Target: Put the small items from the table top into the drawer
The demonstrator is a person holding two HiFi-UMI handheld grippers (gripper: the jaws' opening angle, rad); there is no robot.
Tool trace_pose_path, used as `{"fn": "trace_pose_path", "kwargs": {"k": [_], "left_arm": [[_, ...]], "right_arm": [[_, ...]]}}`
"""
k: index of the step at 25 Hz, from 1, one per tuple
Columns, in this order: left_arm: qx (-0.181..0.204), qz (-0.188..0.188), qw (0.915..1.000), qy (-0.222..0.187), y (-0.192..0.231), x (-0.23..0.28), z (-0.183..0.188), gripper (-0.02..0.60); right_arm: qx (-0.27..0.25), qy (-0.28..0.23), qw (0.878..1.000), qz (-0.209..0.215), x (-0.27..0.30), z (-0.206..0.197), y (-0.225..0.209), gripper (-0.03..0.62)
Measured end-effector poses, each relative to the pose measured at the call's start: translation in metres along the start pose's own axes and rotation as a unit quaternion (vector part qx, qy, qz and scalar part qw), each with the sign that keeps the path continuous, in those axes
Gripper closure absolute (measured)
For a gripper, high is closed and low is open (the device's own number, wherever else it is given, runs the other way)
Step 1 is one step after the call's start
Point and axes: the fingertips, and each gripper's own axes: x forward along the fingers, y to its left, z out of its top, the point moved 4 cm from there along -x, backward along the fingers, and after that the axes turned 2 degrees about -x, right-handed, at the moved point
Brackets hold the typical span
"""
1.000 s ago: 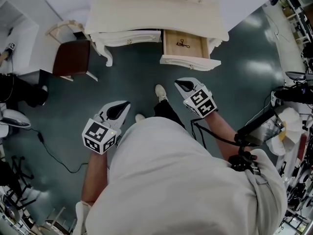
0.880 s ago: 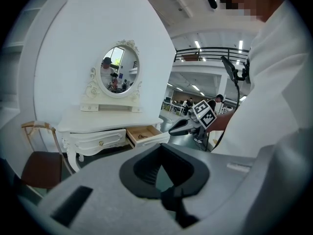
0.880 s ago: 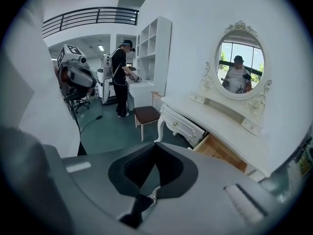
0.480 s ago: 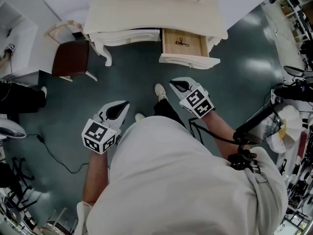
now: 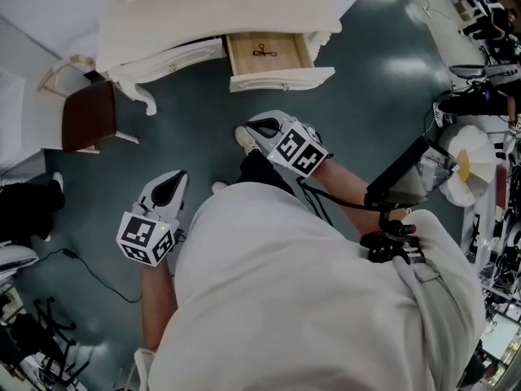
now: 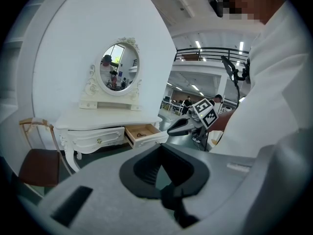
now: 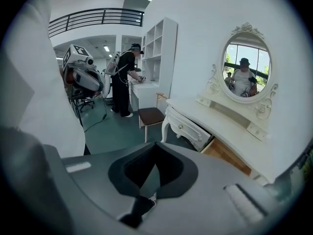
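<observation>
Close to the person's body, the left gripper [image 5: 168, 187] and the right gripper [image 5: 262, 126] hang over the floor. Each has its jaws pressed together, with nothing between them. Further ahead the drawer [image 5: 281, 78] stands pulled out from the dressing table [image 5: 220, 10], well apart from both grippers, and one small dark item [image 5: 262, 52] lies inside. On the table top I can make out no small items. With a careless step forward, a knee or a closed gripper could knock the open drawer front and shake that item.
</observation>
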Motion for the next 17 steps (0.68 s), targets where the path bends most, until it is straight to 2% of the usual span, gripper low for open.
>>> {"fn": "trace_pose_path", "kwargs": {"k": [12,17], "left_arm": [[0.001,-0.011,0.9999,0.005,0.002,0.003,0.006,0.580],[0.000,-0.011,0.9999,0.007,0.010,0.016,0.013,0.580]], "right_arm": [[0.002,0.000,1.000,-0.007,-0.002,0.001,-0.003,0.594],[-0.001,0.001,1.000,-0.008,0.005,-0.001,-0.018,0.594]]}}
